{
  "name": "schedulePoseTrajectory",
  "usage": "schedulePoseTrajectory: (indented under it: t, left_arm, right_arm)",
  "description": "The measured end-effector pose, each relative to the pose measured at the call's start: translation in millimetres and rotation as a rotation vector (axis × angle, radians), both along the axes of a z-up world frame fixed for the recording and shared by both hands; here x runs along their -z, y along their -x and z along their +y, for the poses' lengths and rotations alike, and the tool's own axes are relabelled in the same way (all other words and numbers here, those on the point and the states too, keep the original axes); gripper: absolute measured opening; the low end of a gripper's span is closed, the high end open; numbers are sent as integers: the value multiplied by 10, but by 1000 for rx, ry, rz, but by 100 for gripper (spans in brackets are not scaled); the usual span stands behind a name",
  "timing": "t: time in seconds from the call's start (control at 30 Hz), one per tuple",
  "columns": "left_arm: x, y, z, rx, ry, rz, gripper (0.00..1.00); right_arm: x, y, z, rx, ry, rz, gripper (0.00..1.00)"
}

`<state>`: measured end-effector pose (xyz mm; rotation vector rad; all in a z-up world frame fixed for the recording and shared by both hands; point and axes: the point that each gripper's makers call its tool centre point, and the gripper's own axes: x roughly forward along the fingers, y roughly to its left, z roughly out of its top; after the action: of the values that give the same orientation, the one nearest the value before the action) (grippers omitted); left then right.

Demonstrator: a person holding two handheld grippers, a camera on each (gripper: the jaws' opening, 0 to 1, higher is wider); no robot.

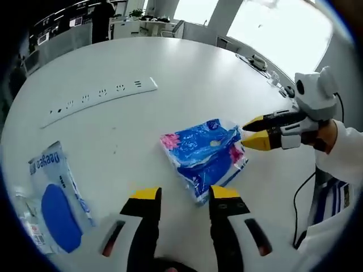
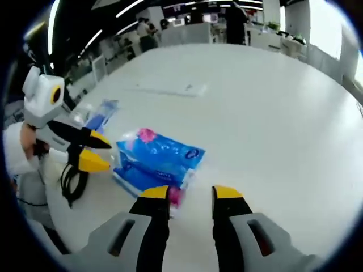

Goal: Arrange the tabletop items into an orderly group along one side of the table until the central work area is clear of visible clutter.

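A blue tissue pack (image 1: 205, 154) with pink flowers lies on the white table (image 1: 170, 56). My left gripper (image 1: 184, 194) stands open just short of the pack's near edge, nothing between its jaws. My right gripper (image 1: 253, 132) comes in from the right, open, its yellow tips beside the pack's right corner. In the right gripper view the same pack (image 2: 157, 161) lies just beyond my open right gripper (image 2: 190, 192), and the left gripper (image 2: 96, 152) sits open at the pack's left side. A clear packet (image 1: 54, 195) with a blue oval lies at the left.
A white power strip (image 1: 102, 96) lies farther back on the table. The clear packet (image 2: 96, 116) lies behind the left gripper in the right gripper view. A black cable (image 1: 300, 195) hangs off the table edge by a person's white sleeve (image 1: 343, 153). Desks and people stand beyond.
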<state>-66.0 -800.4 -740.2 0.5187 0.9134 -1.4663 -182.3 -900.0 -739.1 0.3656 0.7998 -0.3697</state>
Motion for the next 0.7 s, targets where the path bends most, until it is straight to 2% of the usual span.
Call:
schedulePoseTrajectory:
  t: [0.03, 0.07, 0.13, 0.23, 0.3, 0.4, 0.57, 0.7]
  left_arm:
    - [-26, -41, 32, -10, -5, -21, 63]
    - [-44, -48, 50, 2, -4, -26, 73]
    - [-182, -101, 94, 13, 41, -65, 82]
    - [-350, -178, 198, -6, 71, -91, 85]
    - [-425, -200, 244, -28, 85, -74, 88]
    - [-516, -240, 356, -52, 85, -75, 96]
    - [-664, -248, 525, -28, 105, -98, 91]
    - [-737, -292, 624, -41, 120, -104, 89]
  right_arm:
    - [-85, 18, -9, -7, 19, -20, 30]
    - [-138, 34, -10, -9, 32, -33, 31]
    - [-261, 93, -1, -8, 51, -60, 38]
    - [-409, 194, 41, -7, 59, -95, 53]
    - [-479, 266, 71, -3, 62, -104, 58]
    - [-573, 351, 114, 18, 56, -127, 61]
    - [-667, 408, 227, 21, 55, -152, 62]
    - [-708, 392, 330, 21, 43, -166, 62]
